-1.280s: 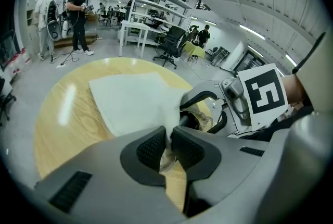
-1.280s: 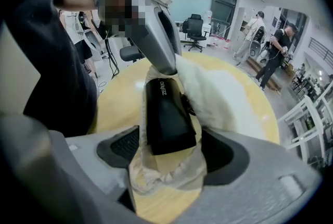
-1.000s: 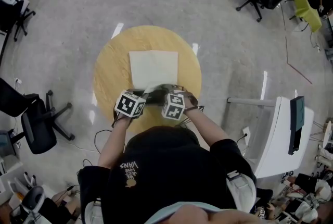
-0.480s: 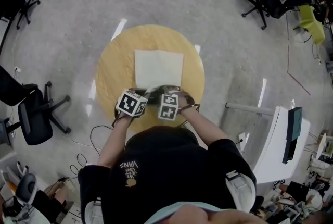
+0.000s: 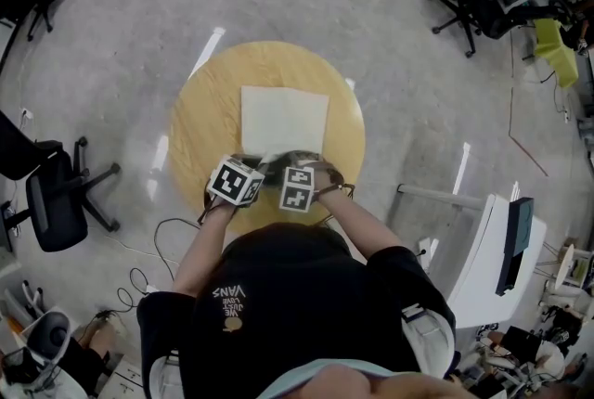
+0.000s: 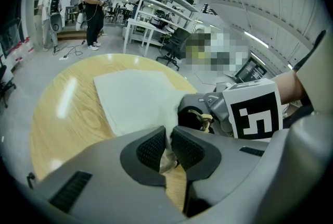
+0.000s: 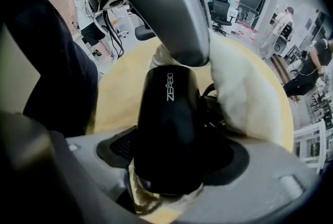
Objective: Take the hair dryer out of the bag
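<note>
Head view: the bag (image 5: pixel 283 119) lies flat on the round table (image 5: pixel 200 128), with its mouth at the edge nearest you. Both tools sit at that mouth. The left gripper (image 5: pixel 252 173) is on the left corner, and the right gripper (image 5: pixel 302 167) is just beside it. The hair dryer (image 5: pixel 290 159) is the dark shape between them, right at the opening. Detail is too small here to read the jaws.

Left gripper view: your jaws are nearly together and pinch a fold of the bag's cloth (image 6: pixel 165 152) at the mouth. The dryer's dark body (image 6: pixel 190 116) is just beyond your tips and slightly right. The right gripper's marker cube (image 6: pixel 255 113) sits beside it.

Right gripper view: your jaws are clamped across the black barrel (image 7: pixel 169 124). Its long axis runs straight out from the jaws, along the line the gripper points. The bag (image 7: pixel 239 87) lies to the right of the barrel, touching it. The cord (image 7: pixel 210 94) runs back toward the bag.

My read: the right hand has the dryer and the left only anchors the cloth. Pull along the barrel axis, away from the bag body. Watch for the cord snagging at the mouth.
</note>
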